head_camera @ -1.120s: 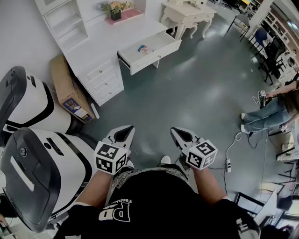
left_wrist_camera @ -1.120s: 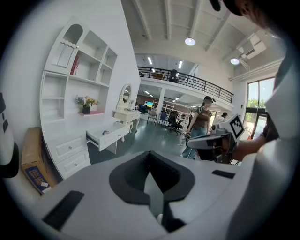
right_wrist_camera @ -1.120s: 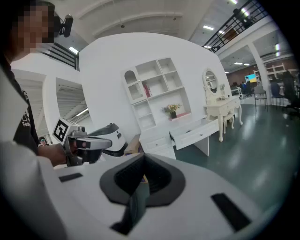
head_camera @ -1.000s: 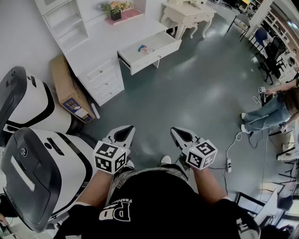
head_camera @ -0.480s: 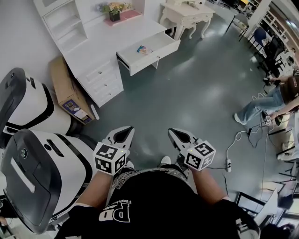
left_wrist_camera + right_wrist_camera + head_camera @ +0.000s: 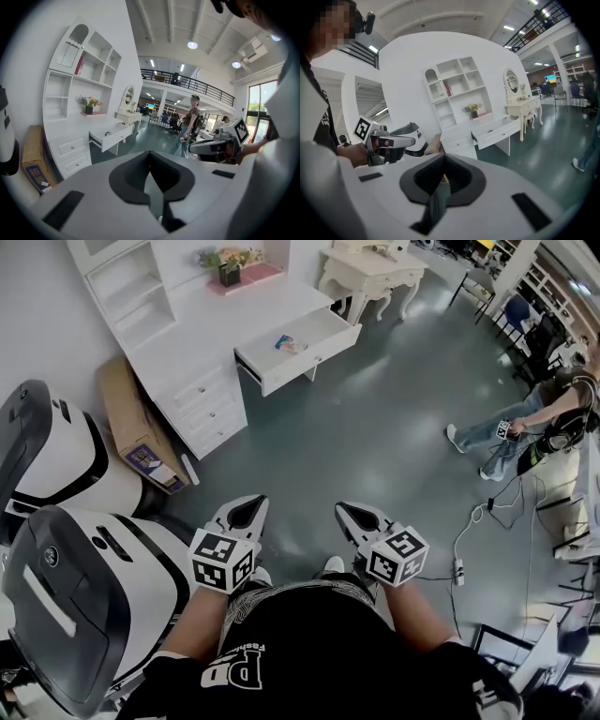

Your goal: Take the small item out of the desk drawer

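Observation:
The white desk (image 6: pixel 202 329) stands across the floor with one drawer (image 6: pixel 314 348) pulled open. A small colourful item (image 6: pixel 289 342) lies inside it. Both grippers hover low in front of the person's body, far from the desk. My left gripper (image 6: pixel 249 504) is shut and holds nothing. Beside it, my right gripper (image 6: pixel 345 512) is shut and empty too. In the left gripper view the open drawer (image 6: pixel 111 137) shows far ahead past the closed jaws of the left gripper (image 6: pixel 150 164). In the right gripper view the drawer (image 6: pixel 499 133) lies beyond the right gripper (image 6: pixel 443 164).
Two big white-and-black machines (image 6: pixel 80 592) stand at the left, with a cardboard box (image 6: pixel 136 427) leaning by the desk. An ornate white table (image 6: pixel 370 273) is behind the desk. A person (image 6: pixel 530 418) stands at the right near cables and a power strip (image 6: pixel 458 568).
Both grippers have stayed where they were. The person at the right has got up and stepped further into view. The head view has shifted slightly.

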A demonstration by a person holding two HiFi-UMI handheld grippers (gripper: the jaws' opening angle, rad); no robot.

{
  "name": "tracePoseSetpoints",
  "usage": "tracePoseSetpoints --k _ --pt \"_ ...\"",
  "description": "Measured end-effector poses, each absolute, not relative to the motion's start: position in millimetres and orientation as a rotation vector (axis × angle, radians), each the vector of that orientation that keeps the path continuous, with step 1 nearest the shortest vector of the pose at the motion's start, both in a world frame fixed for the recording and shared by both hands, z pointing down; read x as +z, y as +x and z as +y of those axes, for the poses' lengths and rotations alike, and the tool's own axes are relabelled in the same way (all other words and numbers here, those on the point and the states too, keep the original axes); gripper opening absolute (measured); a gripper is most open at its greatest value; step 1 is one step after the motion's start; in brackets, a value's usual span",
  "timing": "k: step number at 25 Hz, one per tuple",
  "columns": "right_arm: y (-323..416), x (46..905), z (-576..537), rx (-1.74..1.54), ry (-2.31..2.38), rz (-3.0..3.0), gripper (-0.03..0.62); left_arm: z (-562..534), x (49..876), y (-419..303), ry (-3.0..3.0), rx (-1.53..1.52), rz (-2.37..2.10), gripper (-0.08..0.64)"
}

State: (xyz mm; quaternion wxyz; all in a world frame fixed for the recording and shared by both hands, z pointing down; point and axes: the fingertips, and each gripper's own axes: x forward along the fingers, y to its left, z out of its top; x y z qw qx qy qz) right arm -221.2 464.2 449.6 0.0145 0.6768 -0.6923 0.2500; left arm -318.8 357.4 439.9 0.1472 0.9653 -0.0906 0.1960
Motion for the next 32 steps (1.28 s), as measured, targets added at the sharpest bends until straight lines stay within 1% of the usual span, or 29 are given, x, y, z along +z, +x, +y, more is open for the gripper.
tracePoseSetpoints --k 12,17,21,25,32 --pt "-256 457 439 0.817 2.216 -2.043 0.009 321 456 -359 2.78 0.586 -0.214 0.014" --pt "-260 472 436 0.874 2.221 -1.999 0.009 313 473 -361 2.726 0.598 -0.204 0.014" --pt "-234 477 421 0.888 2.237 -1.998 0.009 299 476 -340 2.736 0.617 -0.198 0.014" --pt "-192 485 395 0.908 2.243 -2.014 0.009 272 476 -310 2.707 0.614 -0.239 0.014" --pt "-105 473 343 0.898 2.267 -2.088 0.009 229 469 -235 2.721 0.648 -0.292 0.014"
